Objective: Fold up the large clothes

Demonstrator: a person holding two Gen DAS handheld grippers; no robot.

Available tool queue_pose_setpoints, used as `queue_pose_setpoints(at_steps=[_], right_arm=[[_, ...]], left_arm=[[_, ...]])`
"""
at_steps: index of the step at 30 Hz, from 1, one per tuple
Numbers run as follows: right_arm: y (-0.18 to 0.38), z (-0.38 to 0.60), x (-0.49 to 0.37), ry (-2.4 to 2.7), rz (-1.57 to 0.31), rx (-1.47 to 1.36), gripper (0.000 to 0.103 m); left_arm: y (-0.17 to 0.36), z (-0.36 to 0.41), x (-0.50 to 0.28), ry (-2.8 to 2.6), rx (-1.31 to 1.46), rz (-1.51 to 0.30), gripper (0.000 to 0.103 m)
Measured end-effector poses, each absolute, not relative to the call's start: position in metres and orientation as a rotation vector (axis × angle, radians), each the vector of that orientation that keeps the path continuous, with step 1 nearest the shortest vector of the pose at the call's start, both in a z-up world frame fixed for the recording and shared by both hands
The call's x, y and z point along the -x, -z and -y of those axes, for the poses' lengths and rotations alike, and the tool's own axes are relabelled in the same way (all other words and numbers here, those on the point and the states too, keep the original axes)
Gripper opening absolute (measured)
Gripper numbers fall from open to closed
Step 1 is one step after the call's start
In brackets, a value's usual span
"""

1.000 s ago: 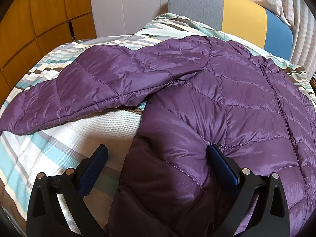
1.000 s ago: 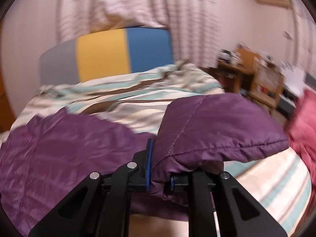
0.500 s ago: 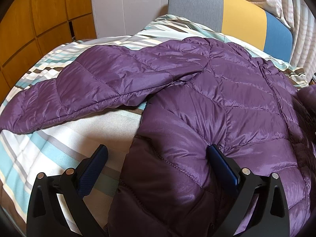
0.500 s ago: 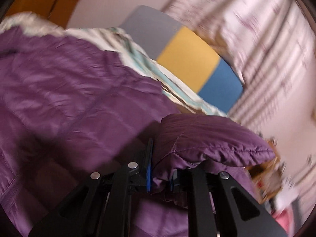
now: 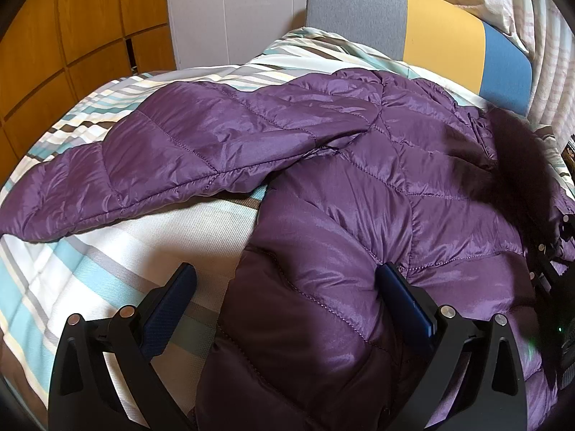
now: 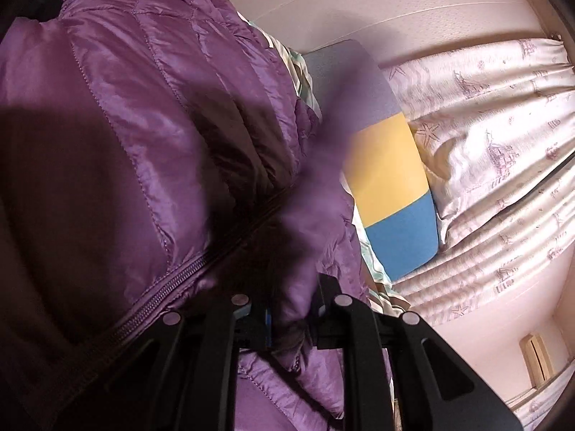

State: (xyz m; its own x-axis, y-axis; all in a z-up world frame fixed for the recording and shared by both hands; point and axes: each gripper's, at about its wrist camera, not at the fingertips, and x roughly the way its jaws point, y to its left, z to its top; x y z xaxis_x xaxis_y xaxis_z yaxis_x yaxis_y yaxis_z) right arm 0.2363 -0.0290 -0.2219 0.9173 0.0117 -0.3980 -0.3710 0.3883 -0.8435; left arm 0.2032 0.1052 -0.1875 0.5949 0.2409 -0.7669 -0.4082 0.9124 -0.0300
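Note:
A purple quilted jacket (image 5: pixel 359 186) lies front up on the striped bed (image 5: pixel 90 269). Its one sleeve (image 5: pixel 161 158) stretches out to the left. My left gripper (image 5: pixel 287 294) is open and straddles the jacket's lower side edge, one finger (image 5: pixel 169 298) on the sheet, the other finger (image 5: pixel 406 298) pressed into the fabric. My right gripper (image 6: pixel 291 309) is shut on the other sleeve (image 6: pixel 316 186), blurred, and holds it over the jacket's zipper (image 6: pixel 187 273). That sleeve (image 5: pixel 517 158) shows as a dark blur at the right of the left wrist view, with the right gripper (image 5: pixel 553 269) below it.
A grey, yellow and blue headboard (image 5: pixel 431 32) stands at the bed's far end, also in the right wrist view (image 6: pixel 388 172). Orange wooden cabinets (image 5: pixel 72 36) line the left. Patterned curtains (image 6: pixel 496 143) hang behind the headboard.
My right gripper has swung the held sleeve from the bed's right side across over the jacket's front, tilting steeply. The sleeve now enters the left wrist view. My left gripper has stayed put.

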Motion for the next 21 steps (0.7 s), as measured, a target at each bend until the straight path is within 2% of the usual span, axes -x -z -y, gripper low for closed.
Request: queue_pose_setpoints(at_steps=[2, 4, 6, 10, 15, 18, 19, 21], right_arm=[[0.216, 0.033, -0.246, -0.255, -0.400, 1.113, 0.025], [0.202, 0.042, -0.251, -0.274, -0.427, 1.039, 0.053], [0.182, 0.058, -0.250, -0.309, -0.440, 0.930, 0.067], [0.154, 0.103, -0.251, -0.346, -0.509, 0.701, 0.078], [0.149, 0.147, -0.254, -0.225, -0.536, 0.479, 0.092], [0.142, 0.176, -0.268, -0.123, -0.545, 0.347, 0.093], [0.141, 0.181, -0.262, -0.108, -0.540, 0.325, 0.095], [0.146, 0.188, -0.249, -0.081, -0.526, 0.292, 0.097]], left_arm=[[0.187, -0.105, -0.204, -0.380, 0.210, -0.861, 0.100], [0.186, -0.105, -0.205, -0.376, 0.213, -0.874, 0.100], [0.181, -0.103, -0.206, -0.384, 0.200, -0.896, 0.100], [0.154, -0.086, -0.206, -0.351, 0.167, -0.863, 0.100], [0.120, -0.045, -0.226, -0.252, 0.151, -0.791, 0.100], [0.120, -0.017, -0.255, -0.201, 0.128, -0.801, 0.099], [0.122, -0.009, -0.267, -0.195, 0.118, -0.807, 0.097], [0.133, 0.003, -0.288, -0.199, 0.097, -0.835, 0.082]])
